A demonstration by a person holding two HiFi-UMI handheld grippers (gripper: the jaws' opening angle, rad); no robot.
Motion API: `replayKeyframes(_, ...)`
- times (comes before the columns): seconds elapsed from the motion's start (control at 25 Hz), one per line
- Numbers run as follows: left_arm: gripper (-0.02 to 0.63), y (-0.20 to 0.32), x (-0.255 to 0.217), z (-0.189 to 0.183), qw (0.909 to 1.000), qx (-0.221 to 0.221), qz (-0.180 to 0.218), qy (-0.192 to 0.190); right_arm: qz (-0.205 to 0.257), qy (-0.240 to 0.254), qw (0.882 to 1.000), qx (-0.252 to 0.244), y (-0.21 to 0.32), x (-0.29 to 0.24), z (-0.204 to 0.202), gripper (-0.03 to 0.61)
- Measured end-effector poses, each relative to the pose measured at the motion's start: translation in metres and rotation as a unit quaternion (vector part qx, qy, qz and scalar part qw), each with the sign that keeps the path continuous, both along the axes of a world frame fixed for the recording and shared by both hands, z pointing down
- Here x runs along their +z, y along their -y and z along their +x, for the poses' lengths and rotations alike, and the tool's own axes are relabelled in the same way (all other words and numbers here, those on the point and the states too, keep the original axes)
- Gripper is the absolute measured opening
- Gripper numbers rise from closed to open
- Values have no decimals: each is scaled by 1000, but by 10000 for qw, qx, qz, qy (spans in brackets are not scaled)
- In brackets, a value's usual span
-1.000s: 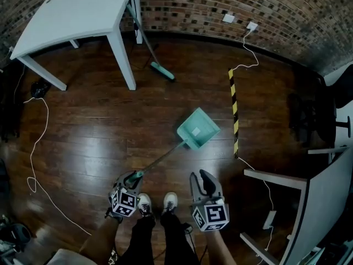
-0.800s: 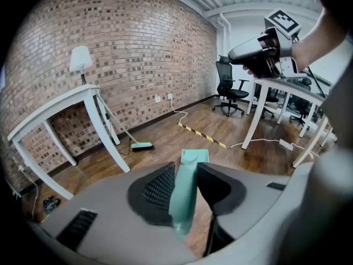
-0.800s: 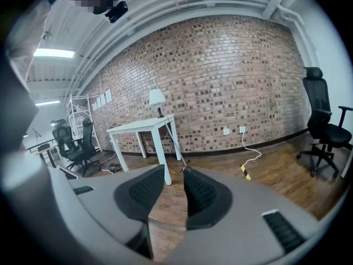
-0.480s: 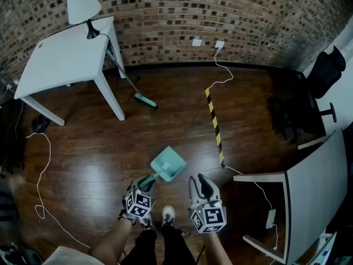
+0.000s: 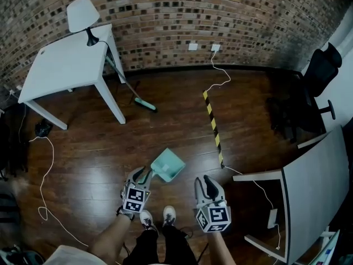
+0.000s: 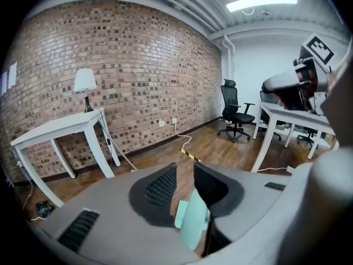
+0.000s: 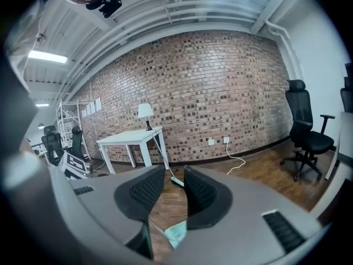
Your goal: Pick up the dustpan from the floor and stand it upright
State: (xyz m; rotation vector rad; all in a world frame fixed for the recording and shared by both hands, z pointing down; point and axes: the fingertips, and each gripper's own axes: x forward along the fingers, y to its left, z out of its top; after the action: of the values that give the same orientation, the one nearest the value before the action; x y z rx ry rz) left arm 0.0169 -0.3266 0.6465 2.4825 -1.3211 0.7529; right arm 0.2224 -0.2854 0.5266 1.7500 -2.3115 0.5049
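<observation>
The teal dustpan (image 5: 168,165) hangs close in front of my feet, its thin dark handle running down-left into my left gripper (image 5: 142,175). That gripper is shut on the handle's end, and its jaws have just been closing further on it. In the left gripper view the pan (image 6: 193,225) shows low between the jaws of the left gripper (image 6: 183,186). My right gripper (image 5: 205,182) hovers to the right of the pan, open, with nothing between its fingers. In the right gripper view the dustpan (image 7: 176,235) sits below the right gripper (image 7: 174,189).
A white table (image 5: 60,65) with a lamp (image 5: 83,12) stands at the back left, a broom (image 5: 144,105) leaning on it. A yellow-black strip (image 5: 212,127) and a white cable (image 5: 41,164) lie on the wood floor. A grey desk (image 5: 309,186) and office chair (image 5: 320,70) stand right.
The dustpan has been drawn in from the middle of the floor towards my feet and lifted. Both grippers have risen, and the view now takes in more of the brick wall.
</observation>
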Motion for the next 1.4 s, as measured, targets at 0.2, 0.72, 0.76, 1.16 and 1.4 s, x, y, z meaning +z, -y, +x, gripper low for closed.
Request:
replayKeyframes(0.2,1,-3,-75,-26,9981,-84,543,-291,241,-97,9996,54,5,-37,-4,118)
replayKeyframes(0.72,-5,-41,-308,-99,9702,-506,2019,-1241,1603,-43,9859,-473,5,-193,-58,9)
replayKeyframes(0.76,-5,-46,-320,-102,9682,-487,2133,-1209,1682,4,9843,-538,3,-203,-64,6)
replayKeyframes(1.16,-5,-89,-352,-122,9617,-386,2510,-1031,1959,45,9730,-1222,-23,-235,-139,-18)
replayKeyframes(1.4,-5,-108,-349,-128,9613,-280,2461,-1206,1882,-60,9741,-1252,-44,-238,-152,-18)
